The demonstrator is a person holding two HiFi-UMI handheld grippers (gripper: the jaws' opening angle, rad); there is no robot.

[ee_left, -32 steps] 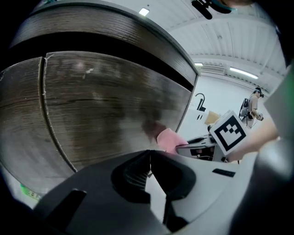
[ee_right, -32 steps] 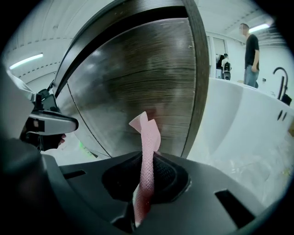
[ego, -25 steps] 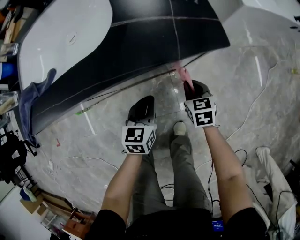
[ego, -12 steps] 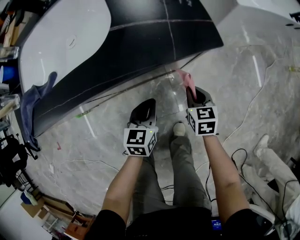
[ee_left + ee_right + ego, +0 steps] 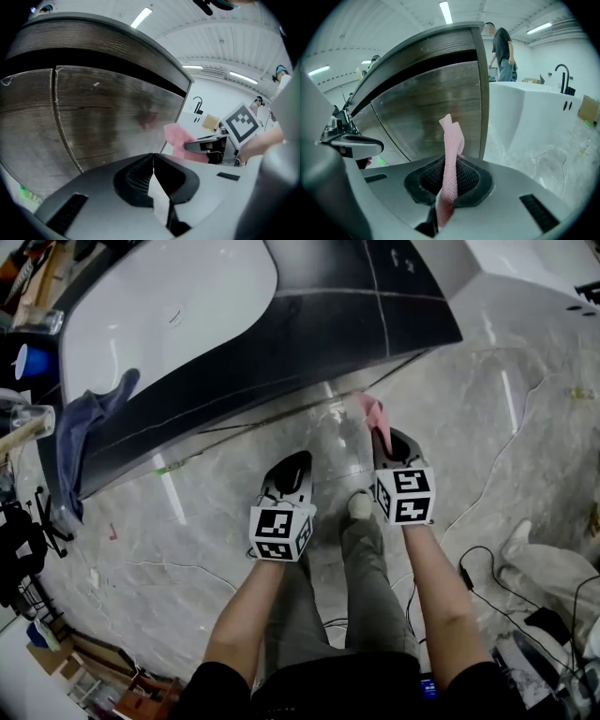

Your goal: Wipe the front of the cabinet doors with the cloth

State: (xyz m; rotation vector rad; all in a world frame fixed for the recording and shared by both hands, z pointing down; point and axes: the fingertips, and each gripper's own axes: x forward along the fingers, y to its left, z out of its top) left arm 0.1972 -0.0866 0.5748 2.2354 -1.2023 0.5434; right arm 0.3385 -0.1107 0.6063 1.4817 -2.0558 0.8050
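My right tool [image 5: 386, 441] is clamped on the pink cloth [image 5: 451, 154], held near the dark cabinet doors [image 5: 431, 108] but not touching them, and my left tool [image 5: 153, 161] is closed on nothing, so I judge most wiping remains.

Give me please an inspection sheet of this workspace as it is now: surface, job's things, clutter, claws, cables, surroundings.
Surface: cabinet doors, dark wood grain, shut, with a seam between them.
Job's things: pink cloth sticks out of the right claw, near the door's edge; contact cannot be told.
Clutter: blue cloth draped over the countertop edge.
Claws: left claw shut, empty; right claw shut on the pink cloth.
Cables: loose cables on the marble floor, at the person's right.
Surroundings: white fixture with a black faucet; a person standing behind the cabinet.
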